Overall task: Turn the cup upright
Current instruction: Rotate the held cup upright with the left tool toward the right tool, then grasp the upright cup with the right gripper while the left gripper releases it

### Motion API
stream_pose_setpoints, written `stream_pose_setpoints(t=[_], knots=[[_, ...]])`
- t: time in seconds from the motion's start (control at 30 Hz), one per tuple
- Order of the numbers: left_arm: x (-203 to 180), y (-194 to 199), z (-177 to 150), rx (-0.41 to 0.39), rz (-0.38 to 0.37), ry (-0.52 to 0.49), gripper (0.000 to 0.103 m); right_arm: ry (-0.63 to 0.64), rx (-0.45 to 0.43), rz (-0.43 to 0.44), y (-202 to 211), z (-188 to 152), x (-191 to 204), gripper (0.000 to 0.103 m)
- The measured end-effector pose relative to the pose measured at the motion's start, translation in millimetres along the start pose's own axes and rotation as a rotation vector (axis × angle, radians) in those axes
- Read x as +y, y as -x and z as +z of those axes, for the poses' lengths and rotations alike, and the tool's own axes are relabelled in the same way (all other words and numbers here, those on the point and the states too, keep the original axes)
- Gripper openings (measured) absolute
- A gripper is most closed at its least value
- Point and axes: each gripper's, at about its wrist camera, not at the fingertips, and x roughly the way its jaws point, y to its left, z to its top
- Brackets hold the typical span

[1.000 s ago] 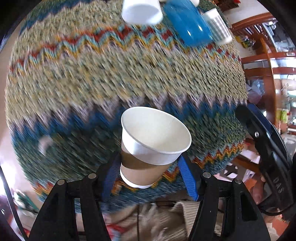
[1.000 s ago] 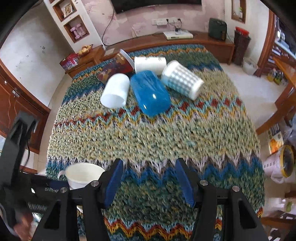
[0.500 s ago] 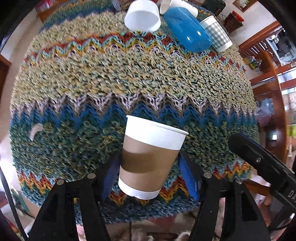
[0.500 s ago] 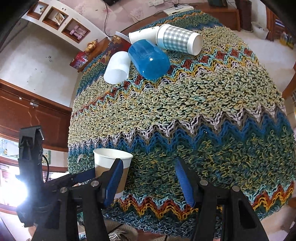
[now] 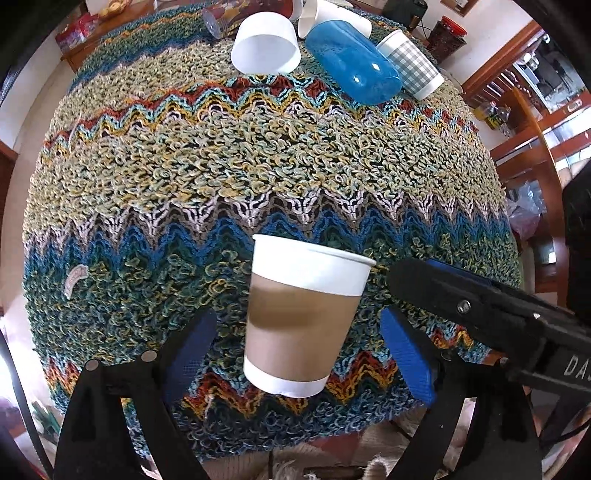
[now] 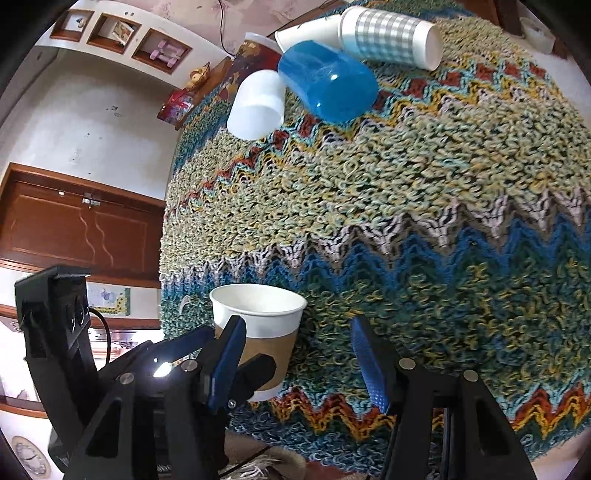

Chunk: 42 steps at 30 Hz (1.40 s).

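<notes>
A brown and white paper cup [image 5: 301, 317] stands upright, mouth up, on the knitted zigzag cloth [image 5: 258, 166] near its front edge. My left gripper [image 5: 299, 350] is open, its blue pads apart from the cup on both sides. The cup also shows in the right wrist view [image 6: 258, 325], left of my right gripper [image 6: 299, 365], which is open and empty above the cloth [image 6: 406, 184]. The right gripper's black finger [image 5: 480, 306] reaches in from the right in the left wrist view.
At the far side of the cloth lie a white cup [image 5: 264, 50], a blue plastic cup [image 5: 352, 66], a checked cup [image 5: 412, 66] and another white cup [image 5: 332, 14], all on their sides. Wooden furniture [image 5: 532, 122] stands to the right.
The left gripper turned the paper cup from tilted to upright, set it on the cloth and opened its jaws. The right gripper moved closer to the cup.
</notes>
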Motion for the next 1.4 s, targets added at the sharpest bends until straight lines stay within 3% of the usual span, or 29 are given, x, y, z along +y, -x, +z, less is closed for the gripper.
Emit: stream_pose_setpoints(t=[0.33, 0.5, 1.03, 1.4], knots=[[-0.4, 13.2, -11.4, -0.032, 0.023, -0.075, 0.092, -0.011, 0.059, 0.064, -27.0, 0.8, 10.1, 0.06], [5.9, 16.5, -16.7, -0.024, 0.014, -0.063, 0.092, -0.016, 0.058, 0.069, -38.8, 3.7, 18.4, 0.068], [26.6, 29.5, -25.3, -0.041, 0.038, -0.018, 0.092, -0.028, 0.11, 0.096, -94.3, 18.6, 43.8, 0.072], [43.8, 38.6, -31.2, -0.048, 0.037, 0.025, 0.092, -0.009, 0.179, 0.133, -147.4, 28.0, 69.8, 0.069]])
